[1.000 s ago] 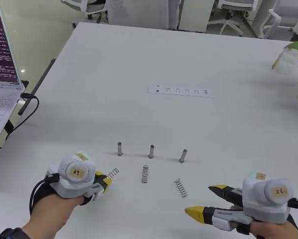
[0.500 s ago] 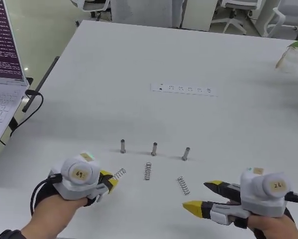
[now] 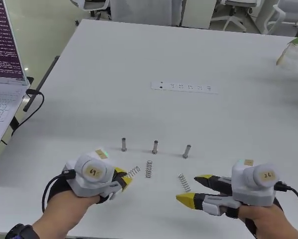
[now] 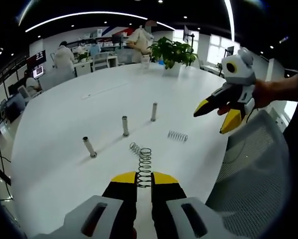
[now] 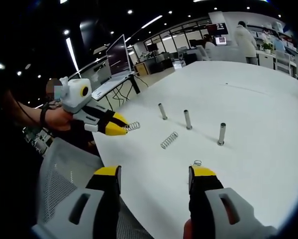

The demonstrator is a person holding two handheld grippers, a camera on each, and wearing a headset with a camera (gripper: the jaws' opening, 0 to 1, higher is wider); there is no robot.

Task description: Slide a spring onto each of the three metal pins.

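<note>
Looks like step one is underway. The left gripper [image 4: 144, 179] has its jaws pinched nearly shut on one end of a spring [image 4: 145, 162], which pokes straight out past the jaw tips and seems lifted off the surface [image 3: 139, 59]. None of the three metal pins [image 3: 155, 147] carries a spring yet. They stand upright in a row beyond the jaws, with the nearest pin [image 4: 89, 147] ahead and off to the left of them in the left gripper view.

Best guess at the next move is to get the spring's free end over a pin top and lower it on. That probably means bringing the coil upright first, since it looks tilted.

The right gripper [image 5: 153, 174] is wide open with nothing in it. One loose spring [image 5: 197, 163] lies just ahead of its right-hand jaw tip, and a second loose spring [image 5: 169, 140] lies further out, between the jaws and the pins.

It's hard to tell how much of the held coil sits inside the left jaws. The spring by the right jaw tip shows as just a tiny loop.
</note>
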